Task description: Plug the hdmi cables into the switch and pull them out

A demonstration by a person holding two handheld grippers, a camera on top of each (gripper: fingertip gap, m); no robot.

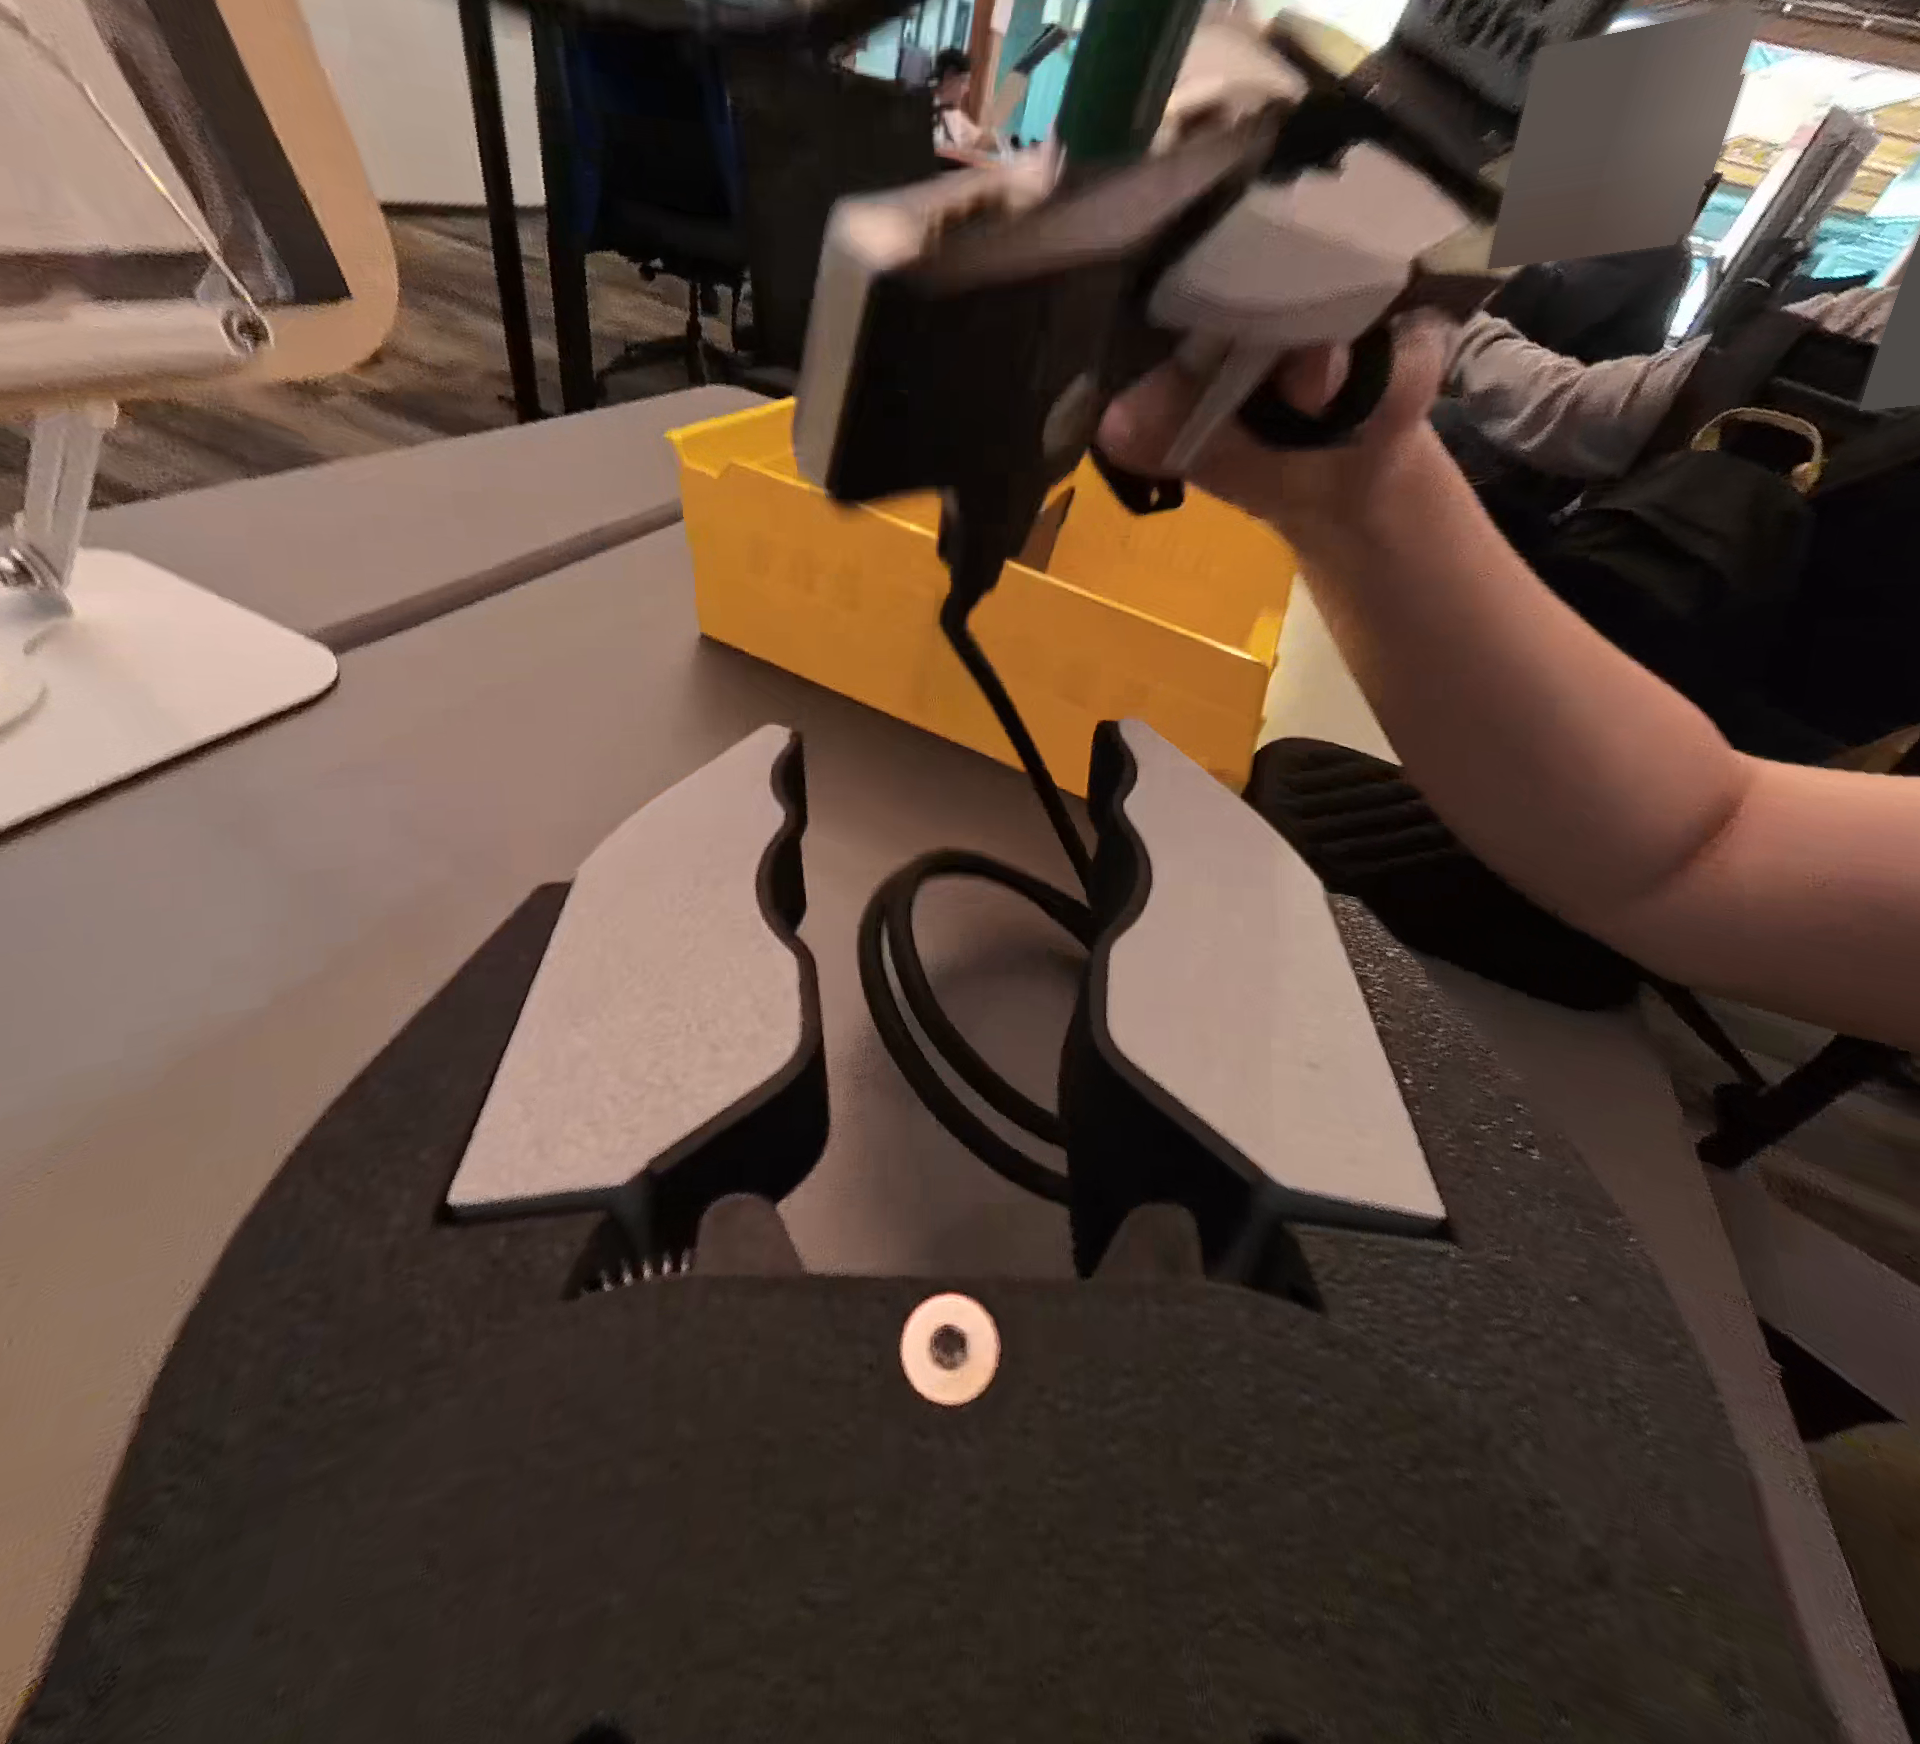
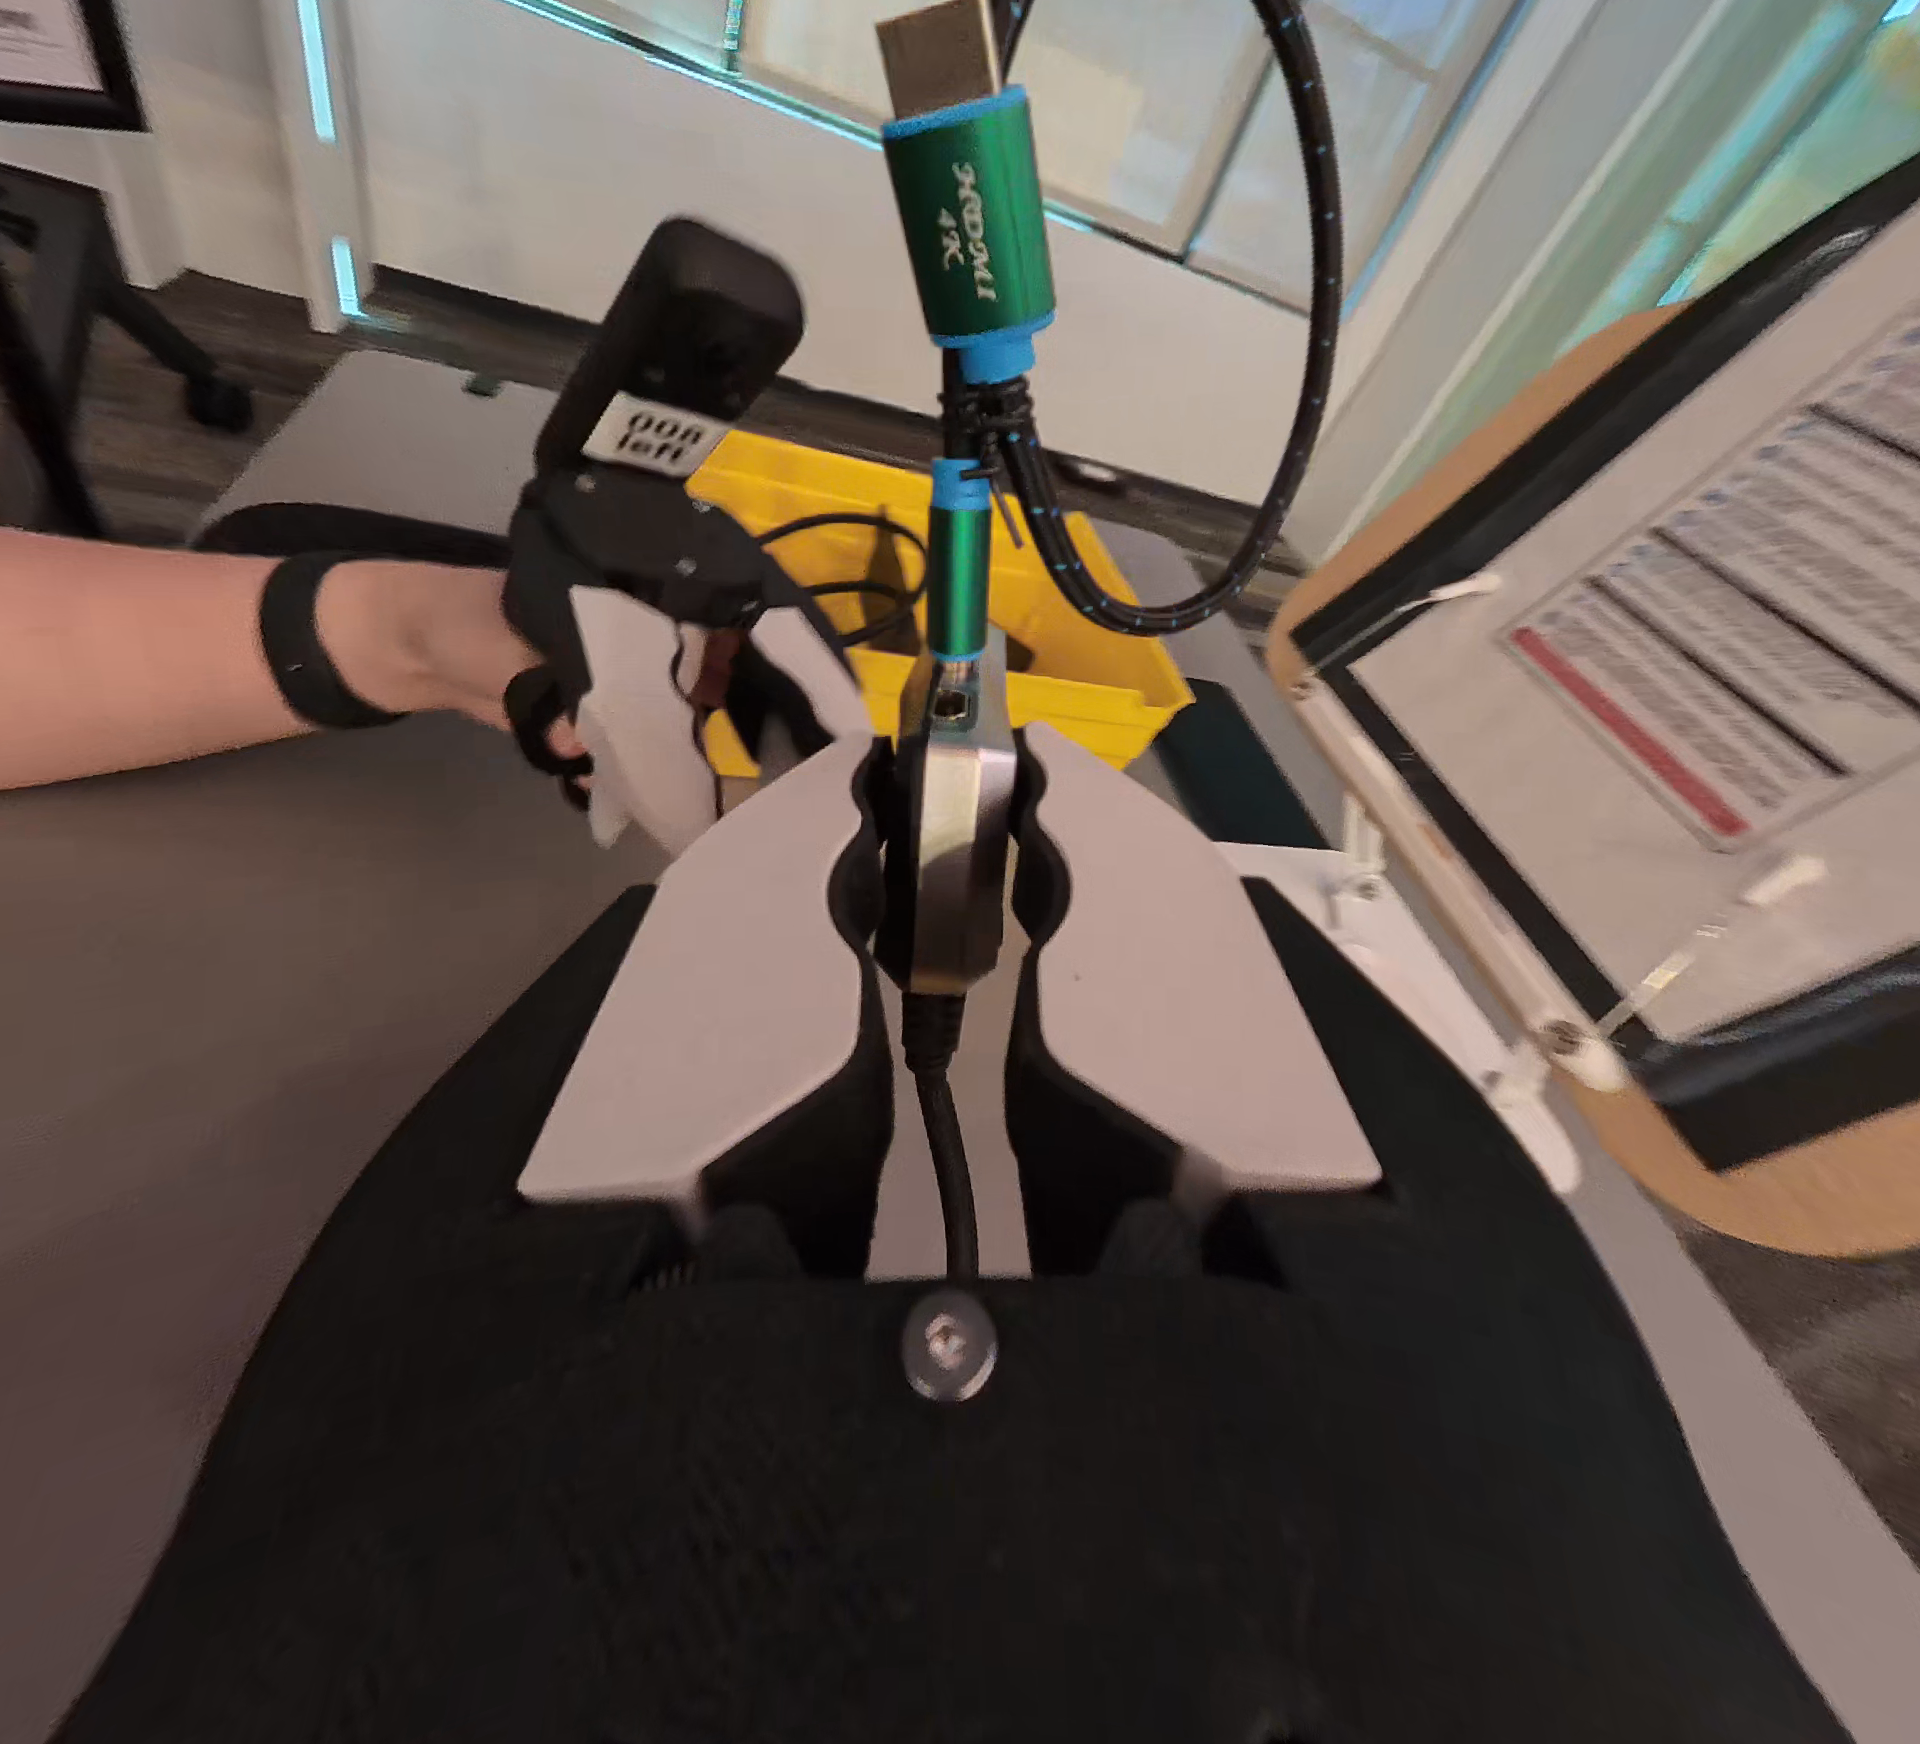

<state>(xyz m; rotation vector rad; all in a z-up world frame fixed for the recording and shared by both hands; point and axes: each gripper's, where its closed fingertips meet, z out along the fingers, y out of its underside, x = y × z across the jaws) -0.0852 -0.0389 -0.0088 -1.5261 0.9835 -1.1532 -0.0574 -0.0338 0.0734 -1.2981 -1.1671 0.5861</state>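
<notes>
**Switch held aloft, one plug seated**

The left hand-held gripper [image 1: 945, 821] is kept released over the tabletop [image 1: 312, 915]. The silver switch [image 2: 951, 863] is clamped edgewise by the right hand-held gripper [image 2: 948, 795], apparently so that the green HDMI cable [image 2: 971, 219] can be reached; one plug seems seated.

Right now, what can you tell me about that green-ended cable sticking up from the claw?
The HDMI cable is black braided cord flecked with blue, curling in a loop. Both ends have shiny green shells with blue collars. One plug is seated in the grey metal switch, which the right claw pinches. The other plug points upward, its gold tip bare, tied beside the cord by a thin black tie.
</notes>
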